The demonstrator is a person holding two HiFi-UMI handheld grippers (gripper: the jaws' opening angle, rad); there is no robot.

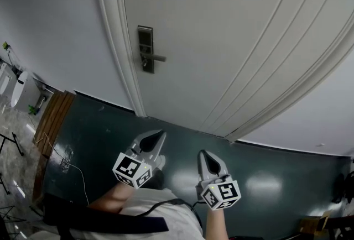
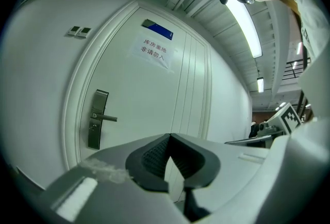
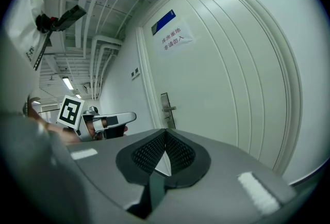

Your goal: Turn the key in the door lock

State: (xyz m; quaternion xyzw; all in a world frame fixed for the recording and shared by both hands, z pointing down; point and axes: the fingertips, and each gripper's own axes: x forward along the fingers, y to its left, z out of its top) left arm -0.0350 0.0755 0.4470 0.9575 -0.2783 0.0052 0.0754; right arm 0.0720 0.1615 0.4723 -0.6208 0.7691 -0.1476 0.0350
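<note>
Up left of centre, we see the lock (image 1: 145, 48): a tall dark metal plate with a lever pointing right, set near the white door's (image 1: 232, 40) left edge. Lower down, well apart from it, our left gripper (image 1: 161, 134) and right gripper (image 1: 202, 154) sit clenched, empty.

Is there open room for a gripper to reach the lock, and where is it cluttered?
Yes. The dark floor between the left gripper, the right gripper and the door is bare; nothing stands before the lock plate or its handle. Clutter sits at far left: cables beside the wooden strip.
</note>
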